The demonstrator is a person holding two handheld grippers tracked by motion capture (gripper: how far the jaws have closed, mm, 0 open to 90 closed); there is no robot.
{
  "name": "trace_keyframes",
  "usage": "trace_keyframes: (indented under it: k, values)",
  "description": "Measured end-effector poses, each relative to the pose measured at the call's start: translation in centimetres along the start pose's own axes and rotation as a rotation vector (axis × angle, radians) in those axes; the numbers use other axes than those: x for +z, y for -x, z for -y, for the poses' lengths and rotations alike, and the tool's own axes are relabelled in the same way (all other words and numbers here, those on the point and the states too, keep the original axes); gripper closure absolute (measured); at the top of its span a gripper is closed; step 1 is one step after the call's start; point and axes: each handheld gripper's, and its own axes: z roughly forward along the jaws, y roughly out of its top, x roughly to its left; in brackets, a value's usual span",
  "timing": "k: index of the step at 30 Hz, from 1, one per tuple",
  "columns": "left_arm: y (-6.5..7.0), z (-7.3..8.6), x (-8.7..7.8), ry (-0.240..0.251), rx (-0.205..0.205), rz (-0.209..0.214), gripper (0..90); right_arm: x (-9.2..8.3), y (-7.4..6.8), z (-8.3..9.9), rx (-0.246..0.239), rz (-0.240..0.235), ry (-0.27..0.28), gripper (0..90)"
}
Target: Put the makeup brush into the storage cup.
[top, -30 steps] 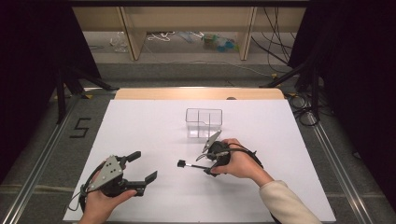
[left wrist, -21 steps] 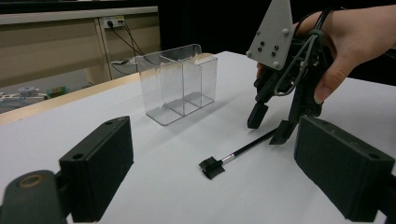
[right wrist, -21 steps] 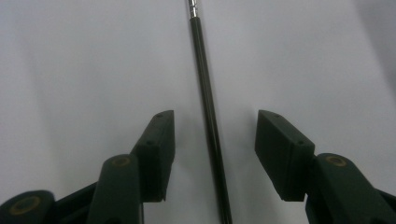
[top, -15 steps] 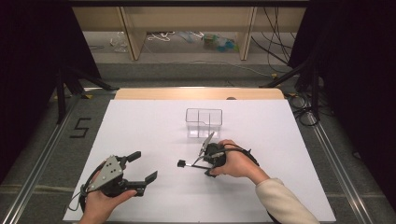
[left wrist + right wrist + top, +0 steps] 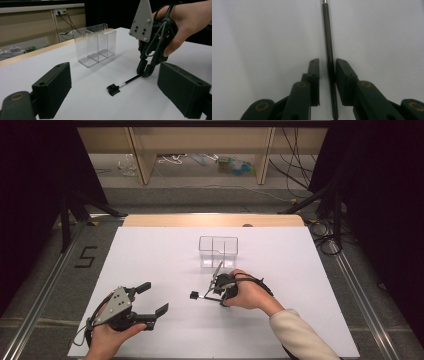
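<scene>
A thin black rod (image 5: 203, 296) with a small black block head (image 5: 194, 295) lies flat on the white table. My right gripper (image 5: 212, 293) points down at the rod's tail end. In the right gripper view the rod (image 5: 325, 30) runs up between the jaws of this gripper (image 5: 327, 62). It touches the right jaw, and a narrow gap shows at the left jaw. The left gripper view shows the same fingertips (image 5: 141, 68) straddling the rod (image 5: 128, 81). My left gripper (image 5: 152, 299) rests open and empty at the front left, aimed at the rod.
A clear plastic box (image 5: 218, 251) with two compartments stands empty just behind the right hand, also shown in the left gripper view (image 5: 95, 45). The white table (image 5: 150, 250) ends in a wooden strip at the back; shelves and cables lie beyond.
The right hand has shifted slightly and its gripper has come down over the rod's tail, jaws narrowing around it. The left gripper has stayed put.
</scene>
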Motion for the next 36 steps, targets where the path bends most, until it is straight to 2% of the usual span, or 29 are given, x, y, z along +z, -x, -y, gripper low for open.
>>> trace_keyframes:
  k: [5, 6, 7, 10, 11, 16, 17, 19, 20, 32, 36]
  values:
    - [0.0, 0.0, 0.0, 0.001, -0.001, 0.0, 11.9, 0.1, -0.2, -0.7, -0.004, -0.006, -0.055, 83.4]
    - [0.0, 0.0, 0.0, 0.001, 0.0, 0.0, 11.9, 0.2, -0.1, -0.7, -0.03, 0.0, -0.051, 84.4]
    - [0.0, 0.0, 0.0, 0.001, 0.0, -0.001, 11.9, 0.1, -0.3, -0.9, -0.001, -0.013, -0.068, 85.2]
    - [0.0, 0.0, 0.0, 0.0, 0.0, 0.0, 11.9, 0.1, -0.3, -1.0, 0.018, -0.015, -0.077, 85.6]
    - [0.0, 0.0, 0.0, 0.0, 0.0, 0.001, 12.0, 0.2, 0.1, -0.9, -0.018, -0.011, -0.066, 85.6]
    - [0.0, 0.0, 0.0, -0.001, 0.0, 0.0, 12.0, 0.2, 0.2, -0.7, 0.014, -0.022, -0.057, 85.7]
    - [0.0, 0.0, 0.0, -0.001, 0.001, 0.0, 12.1, 0.1, 0.0, -0.8, 0.038, -0.028, -0.06, 85.7]
    - [0.0, 0.0, 0.0, -0.002, 0.0, 0.0, 12.2, 0.1, 0.0, -0.7, 0.05, -0.028, -0.053, 85.8]
    - [0.0, 0.0, 0.0, -0.003, 0.0, -0.001, 12.2, 0.0, 0.1, -0.6, 0.042, -0.032, -0.05, 85.8]
    - [-0.1, 0.0, 0.0, -0.006, -0.002, -0.002, 12.7, -0.6, 0.2, -0.1, 0.081, -0.043, 0.02, 85.8]
    - [-0.1, 0.1, 0.0, -0.009, -0.003, -0.004, 12.9, -1.2, 0.3, 0.3, 0.076, -0.043, 0.073, 85.8]
